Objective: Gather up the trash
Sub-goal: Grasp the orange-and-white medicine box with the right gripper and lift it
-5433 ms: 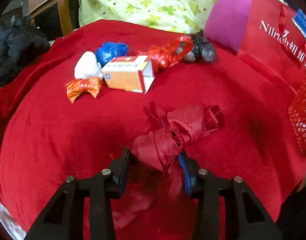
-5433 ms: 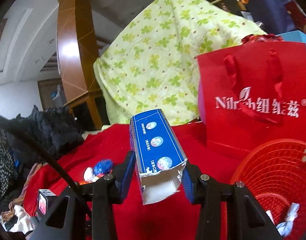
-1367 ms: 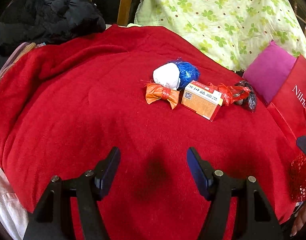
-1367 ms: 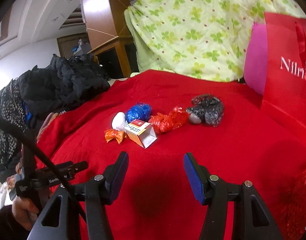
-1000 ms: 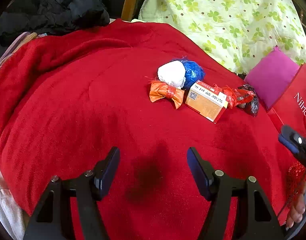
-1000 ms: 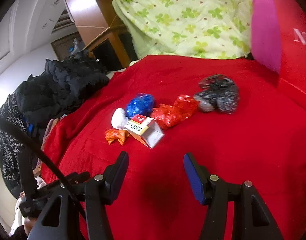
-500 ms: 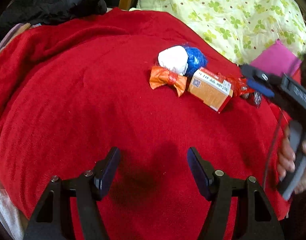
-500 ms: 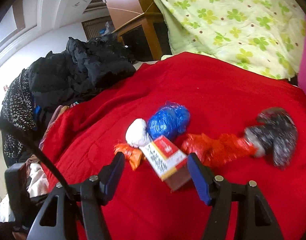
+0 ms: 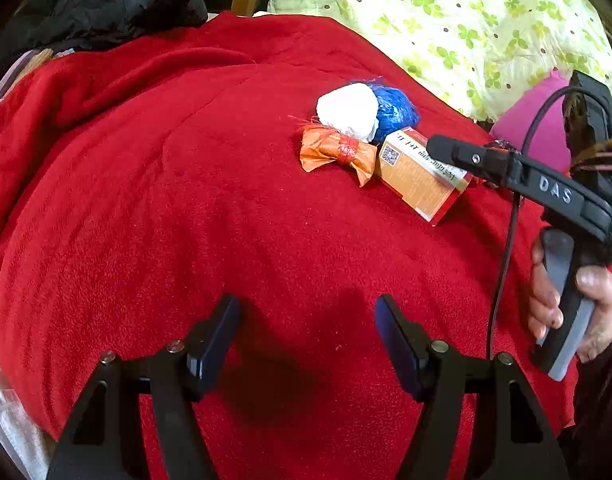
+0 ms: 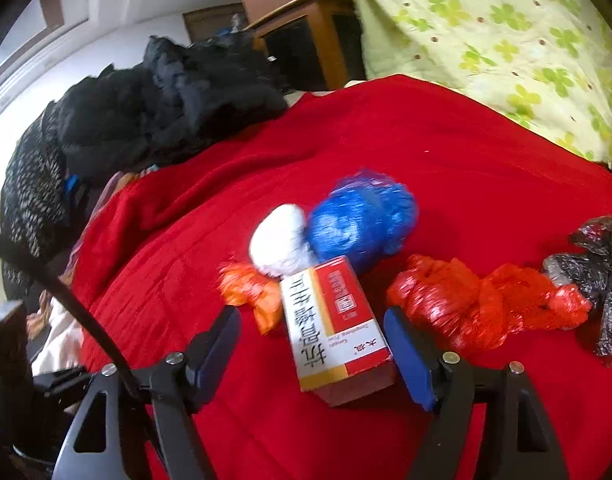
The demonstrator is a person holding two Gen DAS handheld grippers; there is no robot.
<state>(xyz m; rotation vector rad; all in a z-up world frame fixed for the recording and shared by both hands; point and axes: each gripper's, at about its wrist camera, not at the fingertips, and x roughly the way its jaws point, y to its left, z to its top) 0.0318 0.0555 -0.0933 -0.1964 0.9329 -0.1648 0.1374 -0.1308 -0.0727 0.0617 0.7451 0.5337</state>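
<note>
A small carton [image 10: 334,330] in red, white and orange lies on the red blanket [image 10: 446,148], between the open jaws of my right gripper [image 10: 312,346]. Around it lie an orange wrapper [image 10: 248,292], a white wad [image 10: 278,246], a blue plastic ball [image 10: 364,218], a red plastic bag [image 10: 482,304] and a black plastic bag [image 10: 598,268]. In the left wrist view the carton [image 9: 416,178], orange wrapper [image 9: 338,152], white wad [image 9: 348,110] and blue ball [image 9: 398,110] sit far ahead. My left gripper [image 9: 308,340] is open and empty over bare blanket [image 9: 186,200].
Black clothing [image 10: 166,96] is piled at the blanket's far left edge. A green floral quilt [image 9: 466,20] and a pink cushion [image 9: 546,120] lie behind the trash. The right gripper's body and the hand holding it [image 9: 574,292] cross the right side of the left wrist view.
My right gripper has moved forward and down to the trash pile, and its open jaws now straddle the carton. My left gripper has stayed open and empty, almost still.
</note>
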